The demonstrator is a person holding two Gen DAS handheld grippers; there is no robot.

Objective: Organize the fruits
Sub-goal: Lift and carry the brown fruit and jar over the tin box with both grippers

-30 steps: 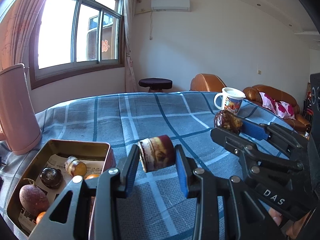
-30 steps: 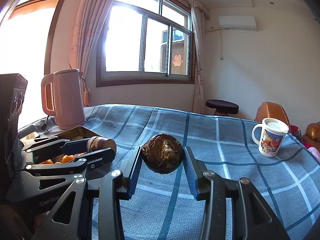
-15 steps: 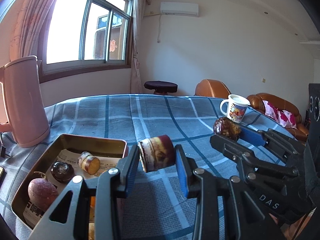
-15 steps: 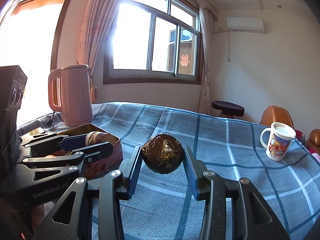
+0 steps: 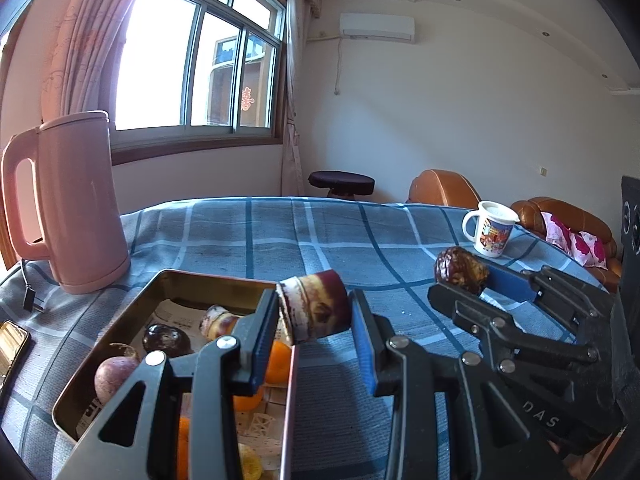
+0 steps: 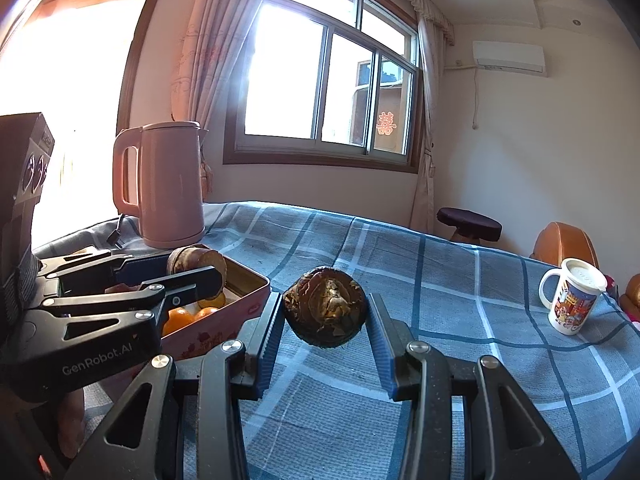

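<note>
My left gripper (image 5: 314,316) is shut on a short cut sugarcane piece (image 5: 314,314), purple-skinned, held above the right edge of a metal tin (image 5: 180,280). The tin holds a passion fruit (image 5: 114,374), a dark round fruit (image 5: 168,338), another cane piece (image 5: 218,320) and several oranges (image 5: 278,364). My right gripper (image 6: 324,312) is shut on a dark brown shrivelled round fruit (image 6: 324,308), held above the blue checked cloth to the right of the tin (image 6: 244,284). Each gripper shows in the other's view: the right one (image 5: 460,276), the left one (image 6: 196,270).
A pink kettle (image 5: 68,204) stands behind the tin, with its cord and plug (image 5: 30,300) at the left. A phone (image 5: 10,344) lies at the left edge. A white printed mug (image 5: 492,230) stands at the far right. Stool and sofas lie beyond the table.
Both grippers have swung left with their fruits. The left one now hangs over the tin's right edge. The right one has come closer to the tin.
</note>
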